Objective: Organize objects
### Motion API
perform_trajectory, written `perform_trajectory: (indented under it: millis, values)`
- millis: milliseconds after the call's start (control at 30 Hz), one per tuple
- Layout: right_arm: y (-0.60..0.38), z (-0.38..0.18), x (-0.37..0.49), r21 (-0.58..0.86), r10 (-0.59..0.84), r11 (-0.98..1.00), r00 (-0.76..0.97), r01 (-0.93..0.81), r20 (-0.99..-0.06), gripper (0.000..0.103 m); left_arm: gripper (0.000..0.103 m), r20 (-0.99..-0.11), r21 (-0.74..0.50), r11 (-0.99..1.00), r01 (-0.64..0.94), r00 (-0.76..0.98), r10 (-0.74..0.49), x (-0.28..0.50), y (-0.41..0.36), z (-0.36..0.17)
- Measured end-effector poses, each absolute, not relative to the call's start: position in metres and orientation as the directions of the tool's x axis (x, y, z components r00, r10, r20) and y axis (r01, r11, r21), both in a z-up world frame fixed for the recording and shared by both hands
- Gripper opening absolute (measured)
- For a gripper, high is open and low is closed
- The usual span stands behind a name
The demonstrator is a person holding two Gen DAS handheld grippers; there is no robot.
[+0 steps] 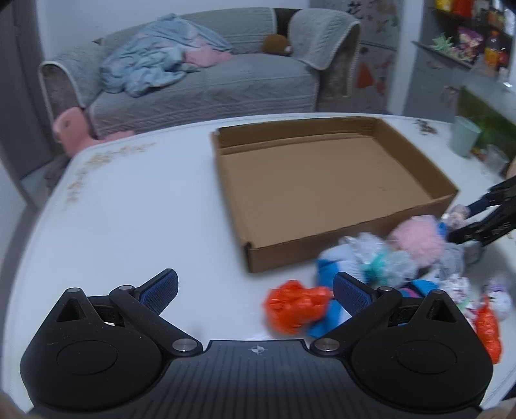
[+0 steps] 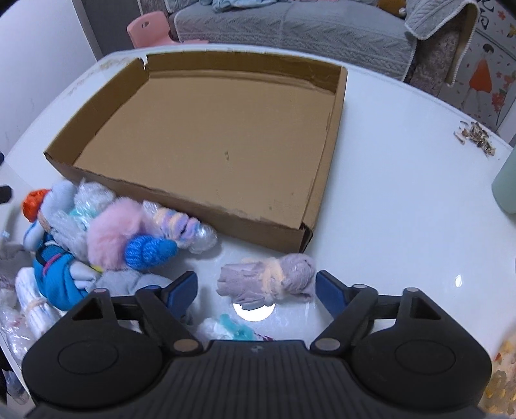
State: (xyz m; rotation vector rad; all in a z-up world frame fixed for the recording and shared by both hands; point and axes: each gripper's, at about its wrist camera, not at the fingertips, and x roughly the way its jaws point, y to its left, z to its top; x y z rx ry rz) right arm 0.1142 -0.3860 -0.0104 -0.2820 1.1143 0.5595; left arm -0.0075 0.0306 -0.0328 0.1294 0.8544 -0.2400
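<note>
An open, empty cardboard box (image 1: 335, 180) sits on the white table; it also shows in the right wrist view (image 2: 206, 145). A pile of rolled socks and soft bundles lies in front of it: an orange bundle (image 1: 292, 304), a pink fluffy one (image 2: 111, 232), a blue knit one (image 2: 148, 251). A lilac rolled sock (image 2: 267, 280) lies apart, between the open fingers of my right gripper (image 2: 256, 290). My left gripper (image 1: 254, 287) is open and empty above the table, left of the pile. The right gripper also shows in the left wrist view (image 1: 480, 216).
A pale green cup (image 1: 464, 135) stands at the table's far right, also seen in the right wrist view (image 2: 506, 183). Crumbs (image 2: 475, 138) lie near it. A grey sofa (image 1: 206, 80) with a blue blanket stands behind the table. A pink stool (image 2: 150, 27) stands beside it.
</note>
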Motion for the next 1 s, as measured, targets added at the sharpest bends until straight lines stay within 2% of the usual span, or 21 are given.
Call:
perform_trajectory:
  millis: [100,233,467,667,700,733,800,1000]
  values:
    - [-0.386,-0.01,0.112,0.056,0.28,0.826,0.322,-0.561,-0.904,0.073,0.102,-0.777,0.006,0.963,0.268,0.608,-0.164,-0.004,0.023,-0.046]
    - [-0.388,-0.01,0.113,0.06,0.286,0.823,0.321,-0.564,-0.903,0.061,0.101,-0.797,-0.014,0.965,0.263,0.579,-0.17,-0.001,0.021,-0.063]
    - [-0.384,-0.01,0.115,0.074,0.296,0.819,0.31,-0.568,-0.903,0.06,0.099,-0.814,-0.107,0.982,0.156,0.554,-0.177,0.009,0.053,-0.07]
    - [-0.385,-0.011,0.116,0.087,0.304,0.82,0.303,-0.565,-0.903,0.059,0.086,-0.833,-0.045,0.988,0.144,0.541,-0.117,0.012,0.047,-0.08]
    - [-0.385,-0.011,0.117,0.09,0.307,0.821,0.302,-0.564,-0.903,0.059,0.081,-0.833,-0.041,0.988,0.149,0.54,-0.116,0.013,0.045,-0.081]
    - [-0.385,-0.011,0.117,0.093,0.308,0.821,0.301,-0.563,-0.902,0.059,0.07,-0.837,-0.036,0.988,0.152,0.536,-0.113,0.013,0.043,-0.084]
    - [-0.386,-0.01,0.118,0.102,0.316,0.82,0.296,-0.563,-0.901,0.058,0.058,-0.835,-0.005,0.987,0.158,0.543,-0.091,0.013,0.041,-0.084]
    - [-0.387,-0.001,0.117,0.117,0.332,0.812,0.287,-0.572,-0.899,0.056,0.052,-0.83,-0.034,0.988,0.15,0.547,-0.112,0.008,0.046,-0.079]
